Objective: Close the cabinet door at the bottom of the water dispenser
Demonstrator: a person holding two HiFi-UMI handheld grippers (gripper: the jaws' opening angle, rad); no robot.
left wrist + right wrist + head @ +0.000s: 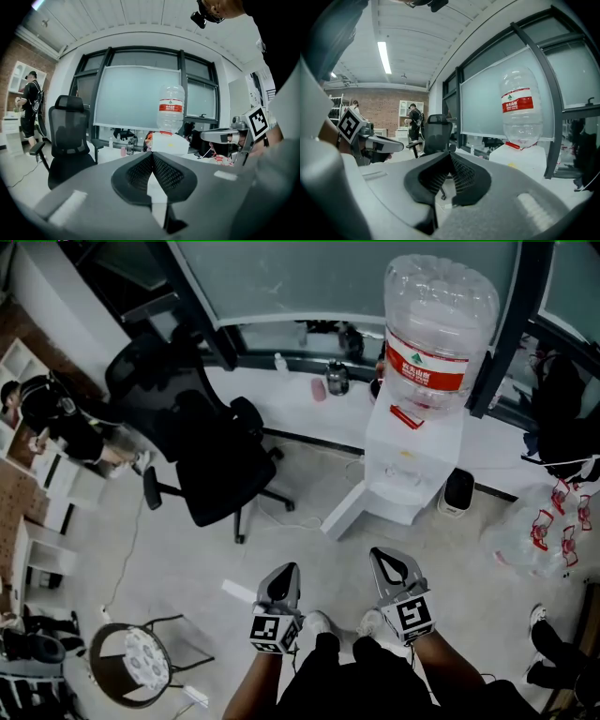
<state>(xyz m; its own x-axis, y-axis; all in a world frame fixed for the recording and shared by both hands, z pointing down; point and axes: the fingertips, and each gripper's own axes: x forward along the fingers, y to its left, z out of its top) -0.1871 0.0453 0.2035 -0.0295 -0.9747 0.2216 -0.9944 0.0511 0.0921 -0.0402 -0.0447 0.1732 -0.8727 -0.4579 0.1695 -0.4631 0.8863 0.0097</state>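
Head view: ahead on the floor (pixel 187 554), well apart from both tools, a white water dispenser (pixel 412 451) with an upturned bottle (pixel 439 324) on top, and at its foot the cabinet door (pixel 344 510), swung out to the left of the body and plainly ajar. Low in the frame, the left gripper (pixel 287 573) and the right gripper (pixel 382 559), side by side above the person's shoes (pixel 317 622), both aimed toward the dispenser and touching nothing. Left gripper view and right gripper view: in each, ribbed pads (pixel 166 173) pressed tip to tip with nothing between, so both pinched closed and empty. Most likely the approach, with the closing itself not yet begun. Close the distance first, keeping clear of the black office chair (pixel 211 451) on the left. Leave the jaws together: no grasp needed, only a blunt pushing tip. Probably best to use the left gripper, as the nearer one to the door's outer face. Judging the hinge to sit at the dispenser's front left corner, set the tip on the outer face near the free edge and sweep it round toward the body in an arc. Ease off near the end, to avoid shifting the dispenser or rocking the bottle. Stop once flush.
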